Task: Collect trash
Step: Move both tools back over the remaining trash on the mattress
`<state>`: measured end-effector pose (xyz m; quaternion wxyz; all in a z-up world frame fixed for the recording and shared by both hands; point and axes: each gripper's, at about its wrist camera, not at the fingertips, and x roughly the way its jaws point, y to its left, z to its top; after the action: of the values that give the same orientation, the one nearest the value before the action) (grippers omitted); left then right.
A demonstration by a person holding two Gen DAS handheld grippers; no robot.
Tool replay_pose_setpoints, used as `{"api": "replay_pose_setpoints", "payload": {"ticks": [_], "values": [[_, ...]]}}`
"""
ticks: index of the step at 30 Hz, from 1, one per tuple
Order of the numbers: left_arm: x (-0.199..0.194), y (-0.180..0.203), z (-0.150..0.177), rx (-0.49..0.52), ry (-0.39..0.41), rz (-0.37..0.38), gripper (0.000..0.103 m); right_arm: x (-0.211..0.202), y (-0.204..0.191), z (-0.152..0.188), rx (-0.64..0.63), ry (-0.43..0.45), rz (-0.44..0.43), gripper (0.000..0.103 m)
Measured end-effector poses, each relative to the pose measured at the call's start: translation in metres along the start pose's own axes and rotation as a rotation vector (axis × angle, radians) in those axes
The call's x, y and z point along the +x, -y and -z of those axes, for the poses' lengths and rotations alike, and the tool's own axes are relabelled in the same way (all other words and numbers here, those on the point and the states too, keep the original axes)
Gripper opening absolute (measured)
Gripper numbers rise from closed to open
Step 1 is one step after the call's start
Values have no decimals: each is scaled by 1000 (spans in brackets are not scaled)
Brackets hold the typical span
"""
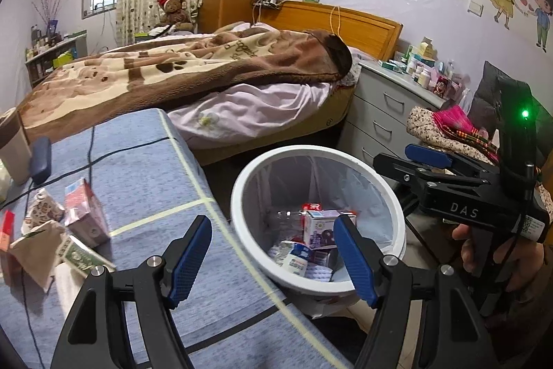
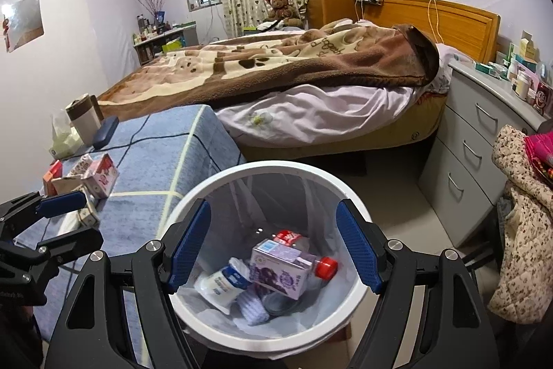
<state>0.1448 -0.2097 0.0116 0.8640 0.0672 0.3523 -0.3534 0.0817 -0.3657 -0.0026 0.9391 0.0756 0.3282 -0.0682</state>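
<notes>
A white trash bin (image 2: 193, 196) with a clear liner stands on the floor beside a blue checked table (image 1: 145, 168). It holds a purple carton (image 2: 280, 272), a red-capped bottle (image 2: 325, 267) and a white pouch (image 2: 221, 282). My right gripper (image 2: 273, 248) is open and empty above the bin. My left gripper (image 1: 273, 260) is open and empty over the table's edge, next to the bin (image 1: 242, 196). Several cartons lie on the table: a pink one (image 1: 84, 213), a tan one (image 1: 31, 251), a green one (image 1: 83, 256).
A bed with a brown blanket (image 1: 172, 68) lies behind the table. A grey drawer unit (image 2: 470, 140) stands at the right, with clothes (image 2: 522, 217) piled beside it. A cup (image 2: 84, 118) and a dark case (image 2: 105, 132) sit at the table's far end.
</notes>
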Motion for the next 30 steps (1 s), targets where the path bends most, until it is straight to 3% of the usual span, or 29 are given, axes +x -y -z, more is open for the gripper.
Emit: {"api": "replay_pose_setpoints", "payload": {"ticks": [11,30], "values": [[-32,-46,12,-53,40,-73,73,5,-37,-3,-28,23,-54,77],[-89,-186,40,-228,92,-273,73,29,-129,1,-185,-23,-220,76]]}}
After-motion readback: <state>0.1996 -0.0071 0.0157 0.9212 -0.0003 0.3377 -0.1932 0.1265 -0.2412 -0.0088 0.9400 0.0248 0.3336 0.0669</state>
